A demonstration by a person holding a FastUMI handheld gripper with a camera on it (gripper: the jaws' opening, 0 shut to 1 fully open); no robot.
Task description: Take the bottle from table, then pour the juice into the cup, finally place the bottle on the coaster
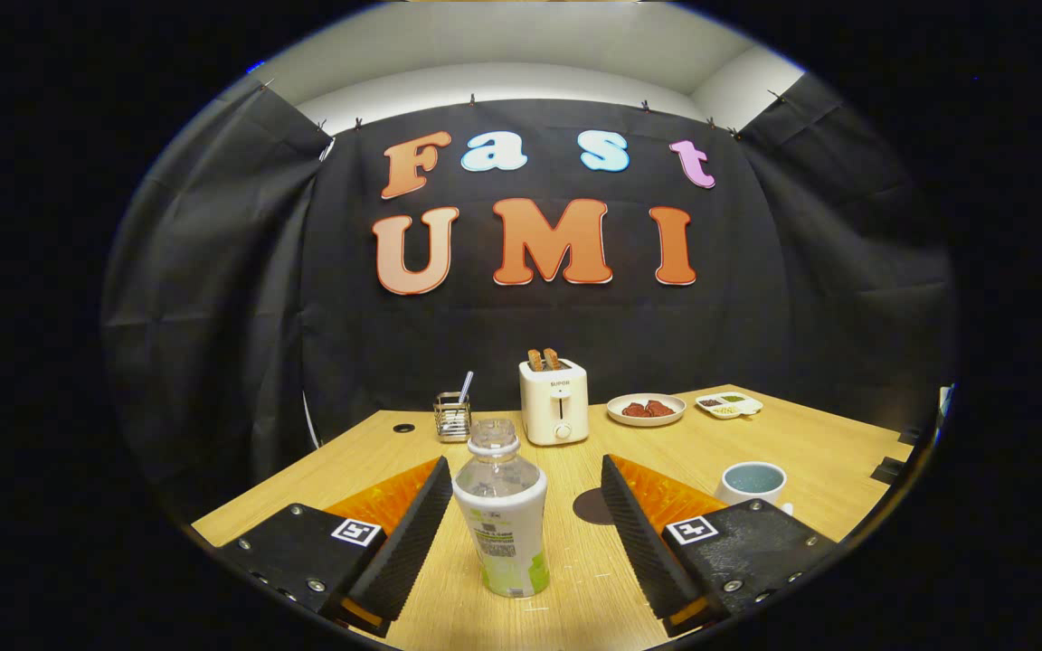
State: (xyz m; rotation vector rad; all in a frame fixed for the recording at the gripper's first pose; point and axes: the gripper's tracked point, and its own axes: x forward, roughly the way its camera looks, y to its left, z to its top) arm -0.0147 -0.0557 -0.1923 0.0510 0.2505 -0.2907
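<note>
Bottle standing upright on the wooden tabletop, between the two fingers of the tool. The tool is open: its fingers are spread wide, the left finger's inner face lying just beside the bottle's shoulder, the right finger standing apart from it with bare tabletop between. Whether the left finger touches the bottle cannot be told. The bottle is clear above, uncapped at the neck, and wrapped below in a white and green label.

Coaster, a dark round disc, lies flat on the tabletop just right of the bottle and is partly hidden by the right finger. Cup, white with a blue interior, stands upright beyond the right finger, to the right of the coaster and apart from it.

Farther back, near the booth's black cloth wall: a cream toaster with two slices of toast standing in its slots; to its left a small wire holder with a utensil leaning in it; to its right a round plate carrying reddish-brown food, and beyond that a small divided dish with several compartments. A small dark round hole shows in the tabletop to the left of the wire holder.
</note>
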